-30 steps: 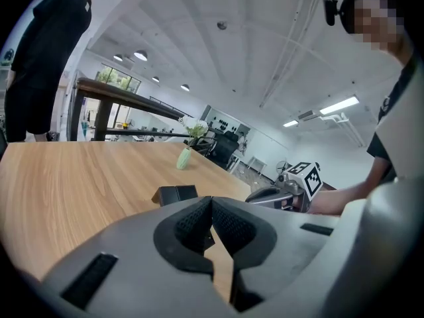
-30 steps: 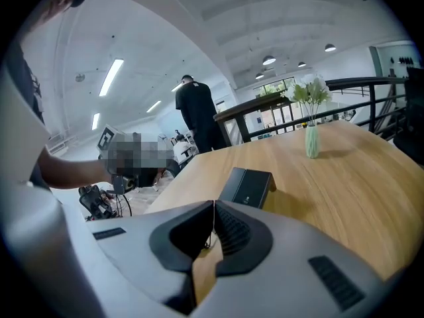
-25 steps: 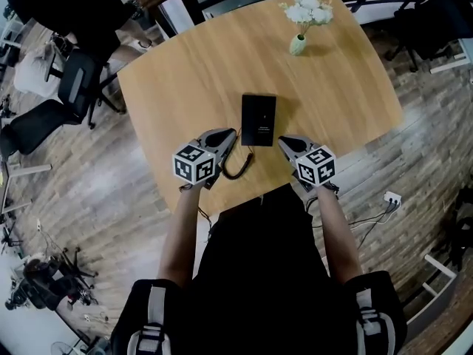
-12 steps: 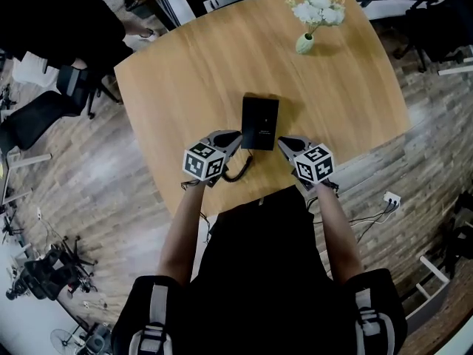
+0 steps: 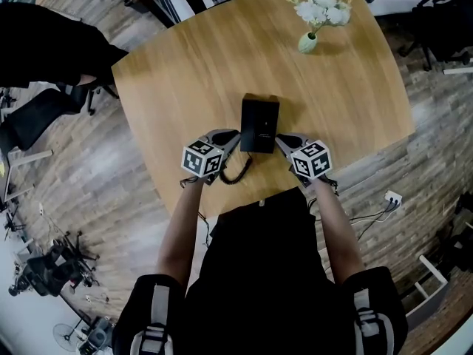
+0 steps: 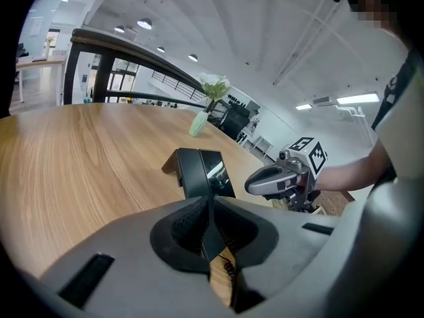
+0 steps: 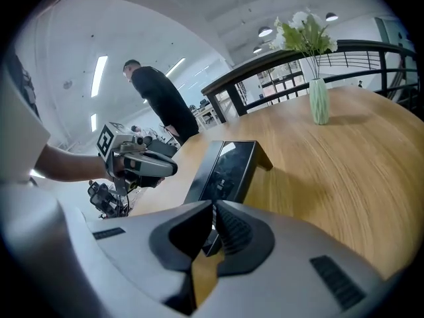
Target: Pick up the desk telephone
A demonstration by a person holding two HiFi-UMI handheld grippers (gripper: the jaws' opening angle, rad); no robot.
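The black desk telephone [image 5: 259,124] stands on the wooden table [image 5: 185,72] near its front edge, with its coiled cord [image 5: 238,170] trailing toward me. My left gripper [image 5: 235,134] is shut and empty, its tips just left of the phone's near corner. My right gripper [image 5: 279,140] is also shut and empty, close to the phone's near right corner. The left gripper view shows the telephone [image 6: 199,171] just beyond the closed jaws [image 6: 207,205], with the other gripper [image 6: 281,177] to its right. In the right gripper view the telephone [image 7: 226,167] lies ahead of the closed jaws [image 7: 213,212].
A small green vase with white flowers [image 5: 314,13] stands at the table's far right. Office chairs [image 5: 44,117] and a person in black [image 7: 159,101] are off to the left of the table. A power strip [image 5: 391,197] lies on the floor at the right.
Both grippers have come down toward the table and a little closer to the phone's near end. Both stay shut. The phone has not moved.
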